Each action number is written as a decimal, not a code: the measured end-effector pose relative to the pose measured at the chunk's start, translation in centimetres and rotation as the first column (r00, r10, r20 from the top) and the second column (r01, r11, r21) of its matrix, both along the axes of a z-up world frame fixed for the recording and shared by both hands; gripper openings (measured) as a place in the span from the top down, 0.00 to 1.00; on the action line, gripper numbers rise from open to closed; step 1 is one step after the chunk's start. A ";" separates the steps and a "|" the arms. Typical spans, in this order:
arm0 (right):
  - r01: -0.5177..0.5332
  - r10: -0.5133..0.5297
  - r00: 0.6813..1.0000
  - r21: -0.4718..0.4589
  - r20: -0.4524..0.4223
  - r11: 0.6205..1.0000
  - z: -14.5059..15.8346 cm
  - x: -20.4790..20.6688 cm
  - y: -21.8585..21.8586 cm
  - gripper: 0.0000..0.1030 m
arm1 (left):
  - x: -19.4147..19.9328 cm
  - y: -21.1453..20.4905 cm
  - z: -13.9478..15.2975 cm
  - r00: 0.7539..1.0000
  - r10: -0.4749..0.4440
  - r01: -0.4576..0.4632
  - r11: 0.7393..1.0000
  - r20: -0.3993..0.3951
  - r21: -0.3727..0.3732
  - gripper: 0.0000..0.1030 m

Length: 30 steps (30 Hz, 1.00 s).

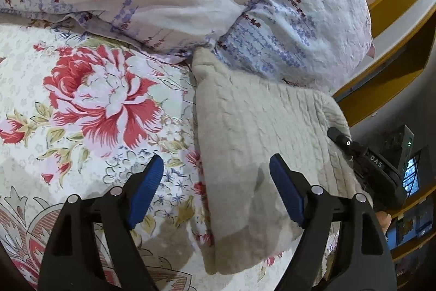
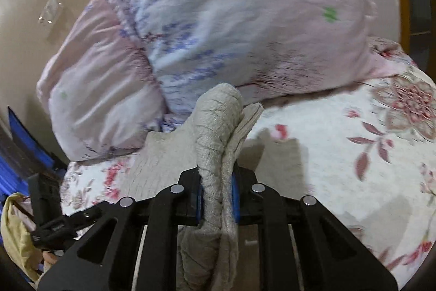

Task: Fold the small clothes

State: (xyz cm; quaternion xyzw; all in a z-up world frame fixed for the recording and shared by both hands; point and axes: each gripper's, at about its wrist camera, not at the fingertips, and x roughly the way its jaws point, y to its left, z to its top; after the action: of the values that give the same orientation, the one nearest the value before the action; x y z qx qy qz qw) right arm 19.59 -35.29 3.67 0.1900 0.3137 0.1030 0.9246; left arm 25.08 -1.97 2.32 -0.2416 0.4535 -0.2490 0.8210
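Right hand-held gripper (image 2: pixel 218 195) clamps beige garment (image 2: pixel 215 132) over floral bedsheet (image 2: pixel 340 154).

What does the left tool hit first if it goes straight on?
Most likely the beige garment. The left tool is open and points along the garment's left edge, where it lies on the flowered sheet. Beyond it sits the lavender pillow. Depth is unclear, so the sheet could come first.

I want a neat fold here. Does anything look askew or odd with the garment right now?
Yes. The beige knit garment lies on the floral sheet with its far end against the lavender pillow. The right gripper clamps a bunched, twisted wad of it; the left gripper hangs open.
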 end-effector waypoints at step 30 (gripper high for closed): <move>0.045 -0.026 0.997 0.254 -0.076 0.966 -2.6 -9.3 -6.3 0.51 | -4.4 -1.5 -0.3 0.994 -0.107 0.106 0.994 -0.036 -0.028 0.32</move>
State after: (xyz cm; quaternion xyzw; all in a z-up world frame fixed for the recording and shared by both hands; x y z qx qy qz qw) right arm 10.25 -41.62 1.07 0.3165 0.3273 0.1191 0.8823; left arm 20.65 -3.48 2.07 -0.2323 0.4779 -0.2939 0.7945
